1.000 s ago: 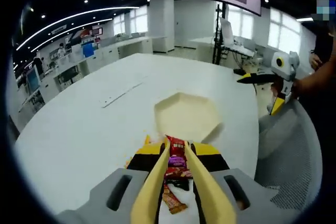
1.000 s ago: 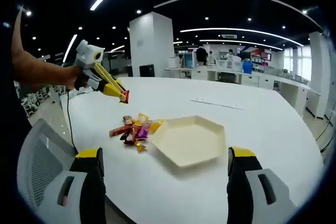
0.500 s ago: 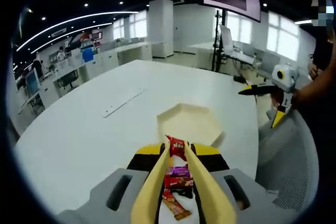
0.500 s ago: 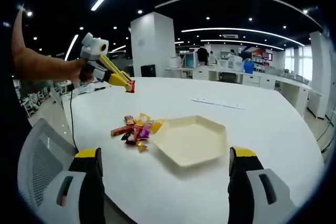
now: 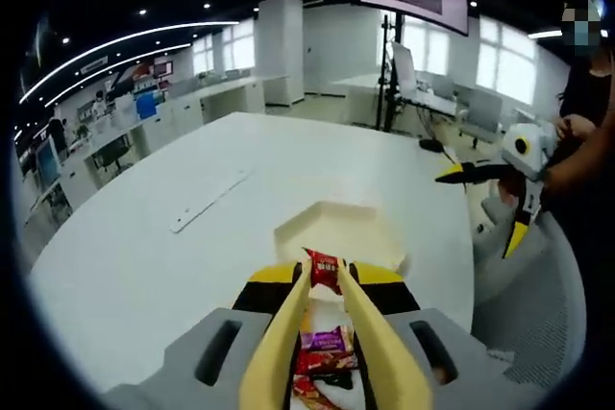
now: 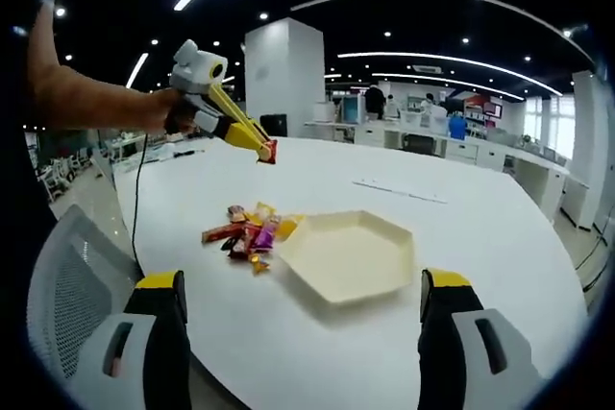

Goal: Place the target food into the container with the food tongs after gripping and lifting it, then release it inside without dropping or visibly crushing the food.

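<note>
Left gripper (image 5: 325, 271): jaws drawn together, yellow tong blades clamped on a red-wrapped snack (image 5: 325, 273) at their tips. In the right gripper view the same tongs (image 6: 245, 132) hang in the air to the left of and above the snack pile (image 6: 247, 235), with the red packet (image 6: 271, 150) at the tip, clear of the table (image 6: 500, 266). The snack is lifted and held, not yet over the container.

Container (image 6: 348, 256): pale hexagonal tray, sitting just right of the pile and touching its edge in the right gripper view. In the left gripper view it lies just beyond the tong tips (image 5: 332, 228); loose wrapped snacks (image 5: 322, 352) lie on the table below the blades.

Right gripper (image 6: 312, 333): jaws wide apart, nothing between them, low at the near edge of the table facing the tray.

Step in hand, by judgement: carry the snack over the tray. To do it well, hold the squeeze steady, neither tighter, which would crush the wrapper, nor looser. Travel level until the tips are over the tray's middle, lower close to the floor, then ease the blades apart.

Orientation: in the left gripper view the packet's long axis seems to run along the blades, its free end pointing away towards the tray. It is too small in the right gripper view to confirm.
</note>
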